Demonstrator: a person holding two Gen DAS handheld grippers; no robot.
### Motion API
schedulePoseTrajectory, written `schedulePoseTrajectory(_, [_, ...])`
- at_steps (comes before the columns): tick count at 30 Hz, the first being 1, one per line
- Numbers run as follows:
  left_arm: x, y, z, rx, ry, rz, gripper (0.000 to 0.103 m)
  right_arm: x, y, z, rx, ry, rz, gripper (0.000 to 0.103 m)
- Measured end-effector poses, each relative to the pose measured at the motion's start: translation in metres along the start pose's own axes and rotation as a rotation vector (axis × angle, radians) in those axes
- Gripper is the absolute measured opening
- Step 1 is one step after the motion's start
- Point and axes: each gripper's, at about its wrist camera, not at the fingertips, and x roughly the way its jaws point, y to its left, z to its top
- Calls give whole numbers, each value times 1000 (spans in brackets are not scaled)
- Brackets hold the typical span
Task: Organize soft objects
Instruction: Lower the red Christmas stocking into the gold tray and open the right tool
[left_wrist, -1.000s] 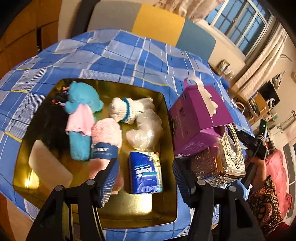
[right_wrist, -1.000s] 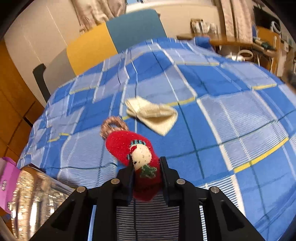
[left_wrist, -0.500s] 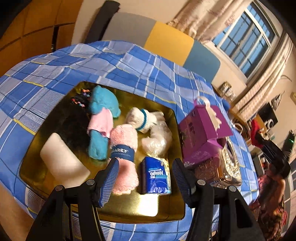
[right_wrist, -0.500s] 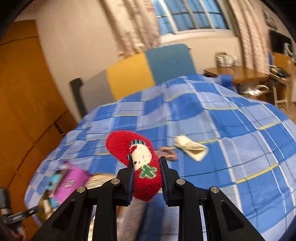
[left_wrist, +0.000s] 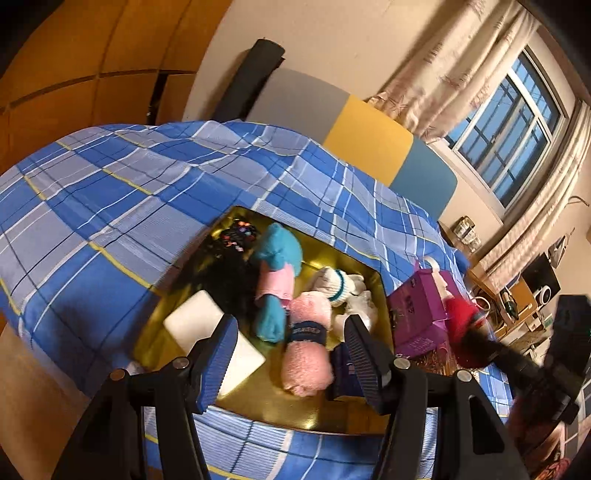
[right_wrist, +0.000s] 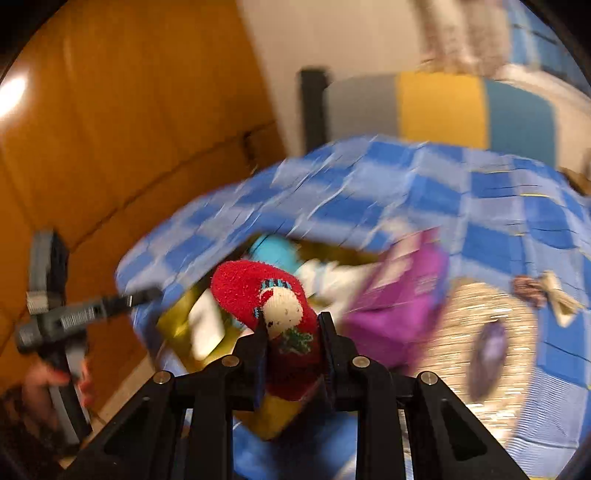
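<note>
My right gripper (right_wrist: 291, 328) is shut on a red Christmas sock (right_wrist: 266, 295) with a snowman on it, held in the air above the near side of the gold tray (right_wrist: 177, 321). The sock also shows in the left wrist view (left_wrist: 460, 317), at the right beside the purple box. My left gripper (left_wrist: 288, 354) is open and empty, above the tray's near edge (left_wrist: 295, 417). The tray holds a blue and pink toy (left_wrist: 275, 280), a pink rolled towel (left_wrist: 306, 354), a white rolled sock (left_wrist: 336, 284), a white block (left_wrist: 207, 332) and a blue tissue pack (left_wrist: 343, 373).
A purple box (left_wrist: 417, 314) and a shiny silver box (right_wrist: 476, 332) stand right of the tray on the blue checked cloth (left_wrist: 110, 206). A cream folded cloth (right_wrist: 561, 299) and a brown ring (right_wrist: 528, 288) lie farther right. A colour-block chair back (left_wrist: 354, 133) is behind.
My right gripper has lifted the red sock off the cloth and swung it left toward the tray. My left gripper has drawn back and up; it stays open.
</note>
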Motion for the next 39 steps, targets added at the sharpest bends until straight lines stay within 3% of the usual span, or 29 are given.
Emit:
schedulePoseTrajectory(5, [-6,20,-2,-53,-17,3,61,62,47,-17,-131,166,32,25])
schedulePoseTrajectory(9, [-10,30,-3,-69,-18,6,61,89,57,-22,-163,242,35,25])
schedulePoseTrajectory(22, [-14,47,-8,-104,-12,1,61,137,70,-26,-162,374,43,28])
schedulePoseTrajectory(25, [-14,49,-9,-113,-7,3,61,143,71,-25,-158,377,56,35])
schedulePoseTrajectory(26, [-14,49,-9,-115,-7,1,61,143,71,-25,-150,374,56,46])
schedulePoseTrajectory(27, [-14,50,-10,-116,-5,1,61,141,69,-24,-132,366,55,51])
schedulePoseTrajectory(39, [-7,40,-15,-99,19,-18,61,107,57,-22,-54,292,49,51])
